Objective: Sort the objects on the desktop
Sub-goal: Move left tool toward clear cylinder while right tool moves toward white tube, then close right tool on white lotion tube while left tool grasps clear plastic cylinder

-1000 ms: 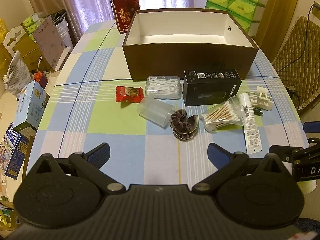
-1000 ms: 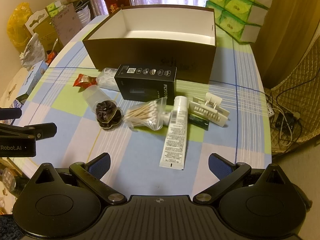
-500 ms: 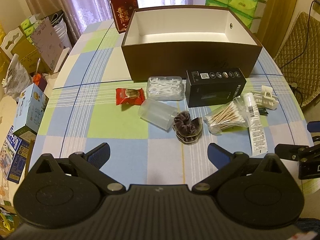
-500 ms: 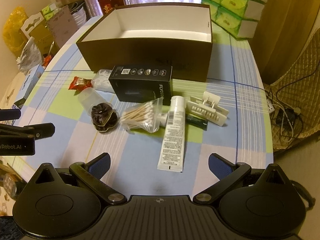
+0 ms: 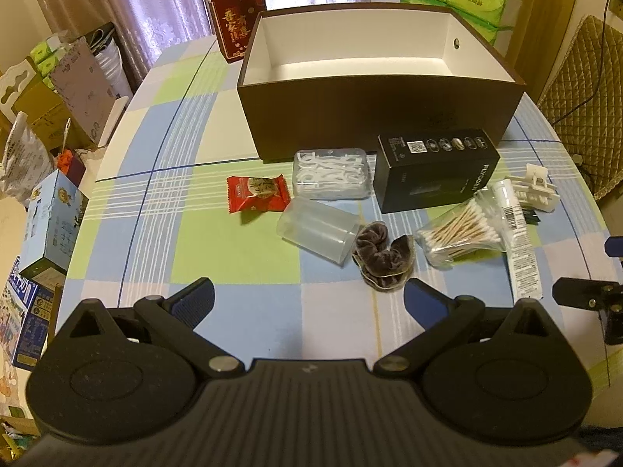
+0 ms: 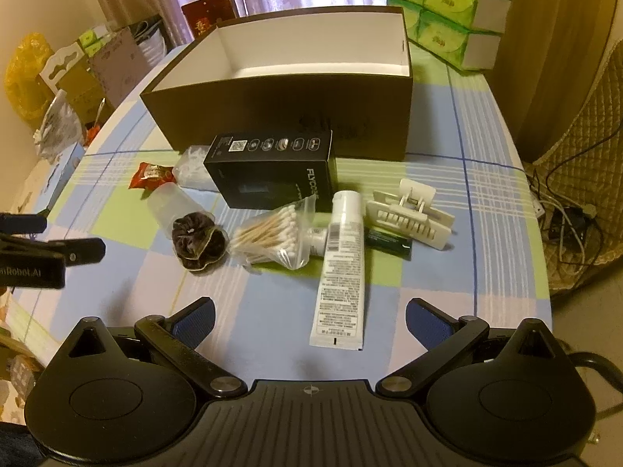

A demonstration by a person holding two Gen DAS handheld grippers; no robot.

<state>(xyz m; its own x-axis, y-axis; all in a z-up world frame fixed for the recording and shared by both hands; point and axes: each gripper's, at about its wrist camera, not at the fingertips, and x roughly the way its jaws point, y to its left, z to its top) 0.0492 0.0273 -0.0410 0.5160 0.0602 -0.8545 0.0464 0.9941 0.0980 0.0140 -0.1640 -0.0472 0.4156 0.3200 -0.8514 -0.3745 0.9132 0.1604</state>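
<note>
Left wrist view: left gripper (image 5: 307,297) spread wide, empty, hovering over the checked tablecloth (image 5: 218,241). Ahead sits the open brown box (image 5: 373,124), white inside. In front of it, a row of loose items: red snack packet (image 5: 257,193), clear floss-pick case (image 5: 331,174), clear plastic cup (image 5: 317,229) on its side touching the dark scrunchie (image 5: 383,258), black carton (image 5: 438,173), bag of cotton swabs (image 5: 461,233), white tube (image 5: 518,239), white hair claw (image 5: 535,192). Right wrist view: right gripper (image 6: 309,317) also spread wide, holding nothing, just short of the white tube's crimped end. Small dark green packet (image 6: 388,242) lies between tube and hair claw. Stacked green tissue packs (image 6: 447,11) behind the box.
</note>
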